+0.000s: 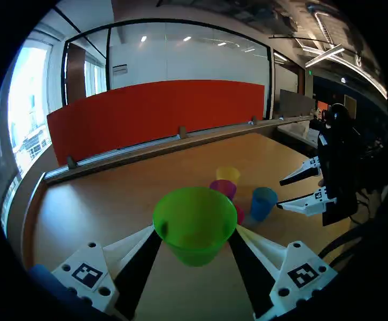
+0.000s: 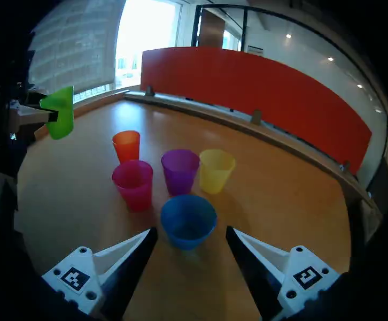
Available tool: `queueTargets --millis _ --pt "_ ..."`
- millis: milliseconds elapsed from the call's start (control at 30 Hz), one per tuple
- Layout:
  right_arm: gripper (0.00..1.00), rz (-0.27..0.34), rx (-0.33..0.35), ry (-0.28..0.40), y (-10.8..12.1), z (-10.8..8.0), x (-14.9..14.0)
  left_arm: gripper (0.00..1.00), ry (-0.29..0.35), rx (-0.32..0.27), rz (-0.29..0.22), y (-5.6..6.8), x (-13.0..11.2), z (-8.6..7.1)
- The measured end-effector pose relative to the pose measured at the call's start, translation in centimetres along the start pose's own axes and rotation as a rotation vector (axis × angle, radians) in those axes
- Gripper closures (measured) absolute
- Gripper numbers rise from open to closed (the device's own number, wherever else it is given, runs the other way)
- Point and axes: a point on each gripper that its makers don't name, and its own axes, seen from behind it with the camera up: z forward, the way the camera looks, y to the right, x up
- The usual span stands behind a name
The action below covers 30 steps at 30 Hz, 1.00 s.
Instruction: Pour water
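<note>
Wooden table (image 1: pixel 114 198) | left tool (image 1: pixel 194 231) pinching bright green cup (image 1: pixel 195 222) | right tool (image 2: pixel 190 230) spread, blue cup (image 2: pixel 188 220) ahead

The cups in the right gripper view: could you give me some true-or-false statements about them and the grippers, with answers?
1. The left gripper holds the green cup. True.
2. The blue cup lies on its side. False: it stands upright on the table.
3. The right gripper is clamped on the blue cup. False: its fingers are open, not pressing it.
4. The purple cup stands between the pink cup and the yellow cup. True.
5. Seen from the right gripper, the orange cup stands beyond the pink cup. True.
</note>
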Motion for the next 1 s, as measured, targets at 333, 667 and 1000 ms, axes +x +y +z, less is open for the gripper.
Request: queueTargets --millis 333,667,1000 --pt "0.0 0.002 0.011 -0.038 -0.4 1.3 -1.8 0.17 -0.002 0.015 -0.012 -0.1 -0.1 -0.6" --pt "0.0 -0.003 0.016 -0.066 -0.7 2.9 -3.0 0.17 -0.008 0.036 -0.028 -0.6 -0.6 -1.4" --pt "0.0 0.0 0.02 -0.071 -0.6 4.3 -3.0 0.17 -0.015 0.048 -0.036 -0.8 -1.0 -1.8"
